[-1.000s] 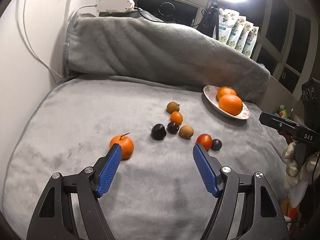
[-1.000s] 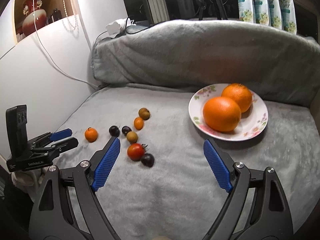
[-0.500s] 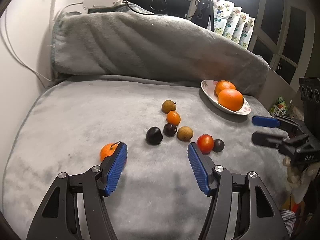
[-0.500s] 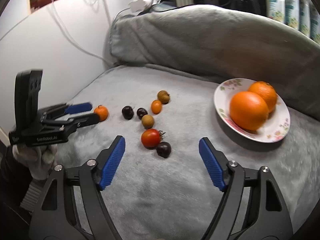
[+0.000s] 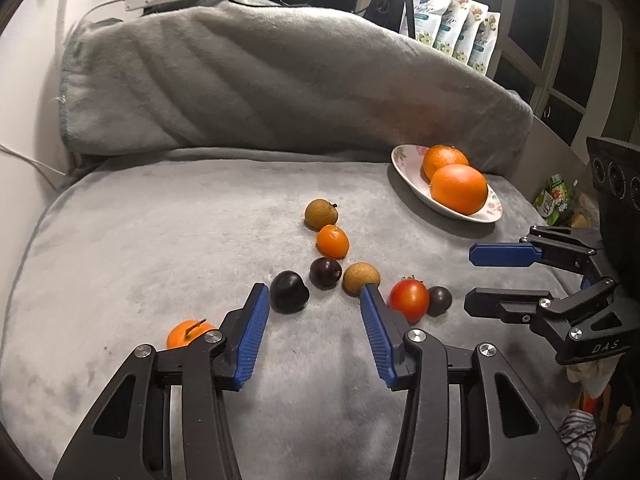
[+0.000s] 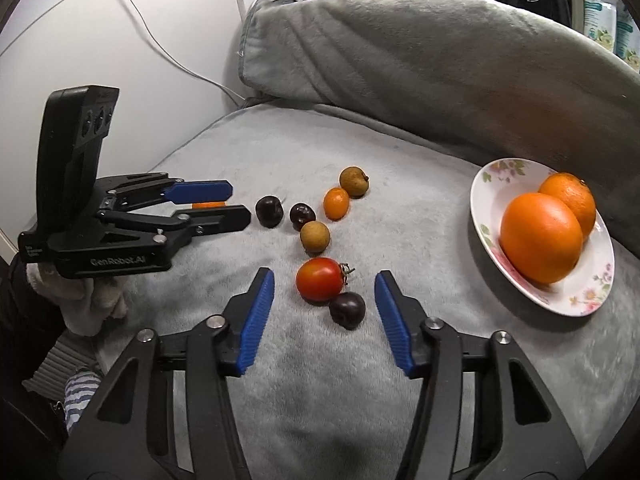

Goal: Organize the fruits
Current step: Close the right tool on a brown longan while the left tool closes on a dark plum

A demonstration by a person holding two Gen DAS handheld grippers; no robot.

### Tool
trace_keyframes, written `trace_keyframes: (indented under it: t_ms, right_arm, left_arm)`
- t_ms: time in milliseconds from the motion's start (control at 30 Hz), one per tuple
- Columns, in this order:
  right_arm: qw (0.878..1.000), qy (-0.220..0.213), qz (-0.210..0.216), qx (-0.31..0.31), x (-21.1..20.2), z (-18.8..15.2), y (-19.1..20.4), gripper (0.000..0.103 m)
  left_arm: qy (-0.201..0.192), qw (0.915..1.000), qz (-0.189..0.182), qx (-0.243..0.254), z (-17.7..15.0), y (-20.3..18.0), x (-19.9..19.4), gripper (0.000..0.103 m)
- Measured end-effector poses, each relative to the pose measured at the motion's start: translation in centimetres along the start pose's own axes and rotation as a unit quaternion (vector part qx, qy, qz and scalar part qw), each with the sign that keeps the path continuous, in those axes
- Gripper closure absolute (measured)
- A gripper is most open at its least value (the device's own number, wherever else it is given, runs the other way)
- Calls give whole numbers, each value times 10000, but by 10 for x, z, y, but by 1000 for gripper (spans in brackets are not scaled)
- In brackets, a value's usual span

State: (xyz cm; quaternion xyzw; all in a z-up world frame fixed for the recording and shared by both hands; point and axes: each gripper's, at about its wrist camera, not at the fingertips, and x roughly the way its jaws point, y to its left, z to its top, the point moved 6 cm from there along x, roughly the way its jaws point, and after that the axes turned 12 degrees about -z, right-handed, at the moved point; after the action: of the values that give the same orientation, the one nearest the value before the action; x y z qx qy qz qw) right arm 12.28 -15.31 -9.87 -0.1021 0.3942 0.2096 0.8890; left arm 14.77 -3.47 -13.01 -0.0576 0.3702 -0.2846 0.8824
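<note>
Both jaw pairs spread, nothing held: right gripper (image 6: 324, 312) frames the tomato (image 6: 320, 279) and dark cherry (image 6: 347, 309) lying loose on the grey blanket (image 6: 400, 152); suggest centring on the tomato alone, closing gently, then carrying it to the plate (image 6: 484, 216).

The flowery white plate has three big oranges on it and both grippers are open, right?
Not quite: the flowery white plate holds two big oranges, not three, as the right wrist view shows. Both the left gripper and right gripper are open.

Orange oranges (image 6: 541, 237) sit on a white floral-patterned plate (image 6: 489, 236); red tomato (image 6: 319, 279); grey blanket (image 6: 320, 392).
</note>
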Motion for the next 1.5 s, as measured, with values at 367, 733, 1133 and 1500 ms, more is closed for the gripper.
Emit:
trace_keyframes:
  t_ms: [367,733,1133,1500]
  right_arm:
    - [9993,200,69,-298,21,17,5,56]
    - [9948,805,606,-177,54,30,8,64]
    - [9927,983,517,-462,76,27,18,69]
    - [9910,1053,419,-719,91,31,29,69]
  left_arm:
    - [220,9995,112,176,1,4,16,63]
    - [376,9988,164,267,1,11,27,66]
    - [585,9979,167,209,2,24,38,78]
    - [539,9984,102,118,2,27,37,80]
